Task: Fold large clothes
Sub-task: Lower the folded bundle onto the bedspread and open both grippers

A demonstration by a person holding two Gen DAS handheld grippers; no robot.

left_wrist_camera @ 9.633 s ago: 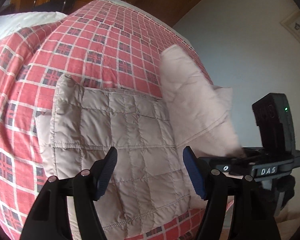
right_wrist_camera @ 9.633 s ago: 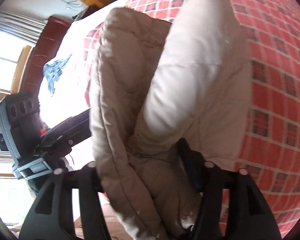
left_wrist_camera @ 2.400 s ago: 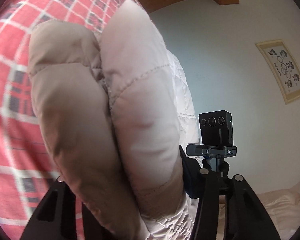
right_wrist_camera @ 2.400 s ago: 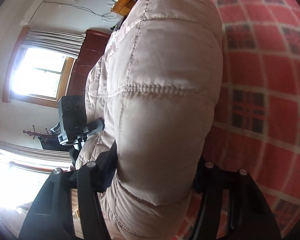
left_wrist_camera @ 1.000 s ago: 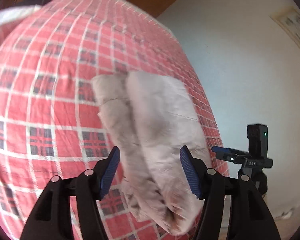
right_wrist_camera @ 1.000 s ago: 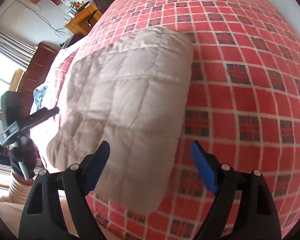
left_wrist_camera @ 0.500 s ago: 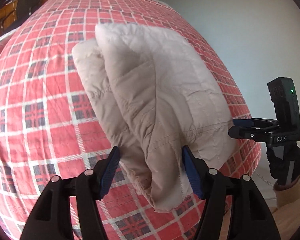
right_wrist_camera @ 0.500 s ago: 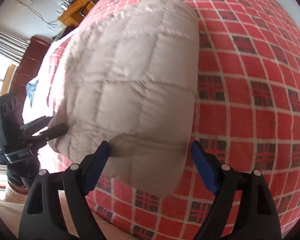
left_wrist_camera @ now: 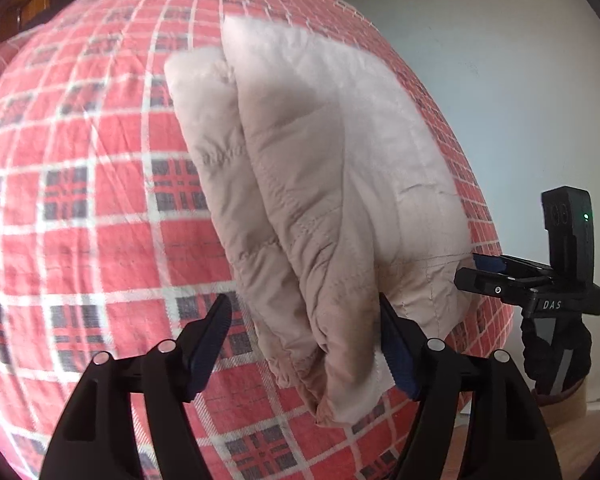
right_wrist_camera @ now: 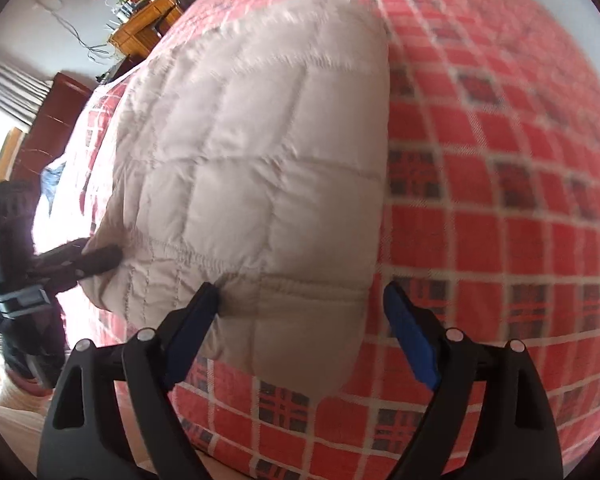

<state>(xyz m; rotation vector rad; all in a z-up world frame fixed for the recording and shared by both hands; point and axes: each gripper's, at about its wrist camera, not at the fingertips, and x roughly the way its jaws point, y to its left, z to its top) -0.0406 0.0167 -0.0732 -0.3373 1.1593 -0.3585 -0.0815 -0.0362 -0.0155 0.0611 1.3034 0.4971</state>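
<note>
A beige quilted jacket (left_wrist_camera: pixel 320 184) lies folded into a thick bundle on the red plaid bedspread (left_wrist_camera: pixel 100 208), close to the bed's near edge. My left gripper (left_wrist_camera: pixel 304 312) is open, and the bundle's near end sits between its fingers, against the right one. At the jacket's right edge the right gripper (left_wrist_camera: pixel 484 272) shows from the side. In the right wrist view the jacket (right_wrist_camera: pixel 252 160) fills the middle. My right gripper (right_wrist_camera: pixel 300 296) is open around its hemmed near edge. The left gripper (right_wrist_camera: pixel 96 260) touches the bundle's left side there.
The bedspread (right_wrist_camera: pixel 500 240) stretches far beyond the jacket. A blue cloth (right_wrist_camera: pixel 52 178) lies at the bed's far left by a dark red headboard (right_wrist_camera: pixel 56 108). A wooden desk (right_wrist_camera: pixel 140 28) stands behind, and a pale wall (left_wrist_camera: pixel 500 80) rises past the bed's right edge.
Both grippers, shut on the jacket 2.4 s ago, stood open and clear of it a second ago. Since then both have moved in until its near edges lie between their fingers.
</note>
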